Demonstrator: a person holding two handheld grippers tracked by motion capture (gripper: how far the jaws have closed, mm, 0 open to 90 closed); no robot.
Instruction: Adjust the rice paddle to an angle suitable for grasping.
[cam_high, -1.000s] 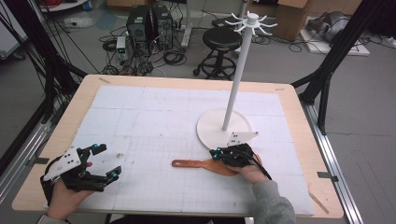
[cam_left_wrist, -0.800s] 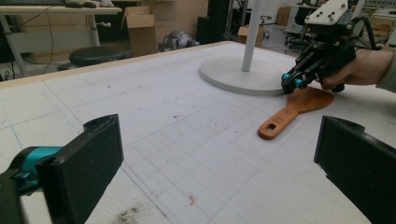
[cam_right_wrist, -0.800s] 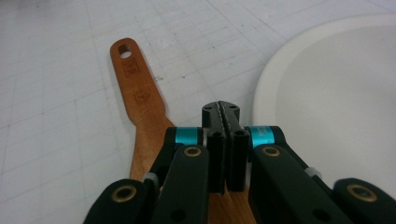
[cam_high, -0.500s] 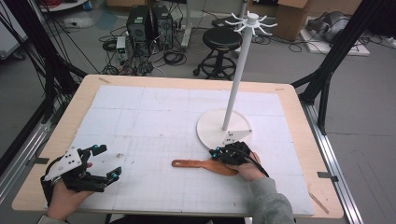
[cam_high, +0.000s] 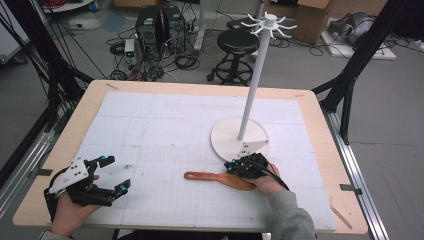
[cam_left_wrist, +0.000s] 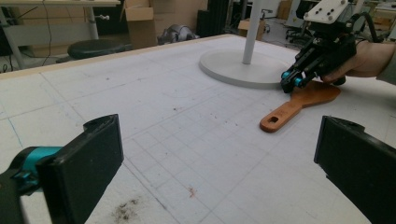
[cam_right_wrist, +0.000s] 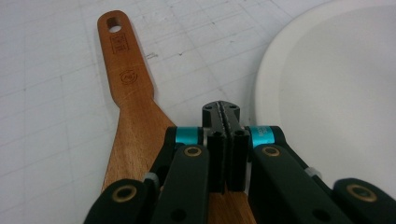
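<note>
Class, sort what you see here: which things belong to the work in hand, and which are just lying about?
In the work:
wooden spatula
right tool, shut above the spatula
white hook stand beside it

Lying about:
left tool, open, idle
black stool
computer towers
cardboard box

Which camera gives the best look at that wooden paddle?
The high view: the whole wooden paddle lies flat beside the white stand base. The right gripper view shows its handle and hanging hole close up; the left gripper view shows it far off.

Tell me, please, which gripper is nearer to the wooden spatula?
Right. The right gripper sits shut over the wooden spatula's blade, while the left gripper rests open near the table's front left corner.
</note>
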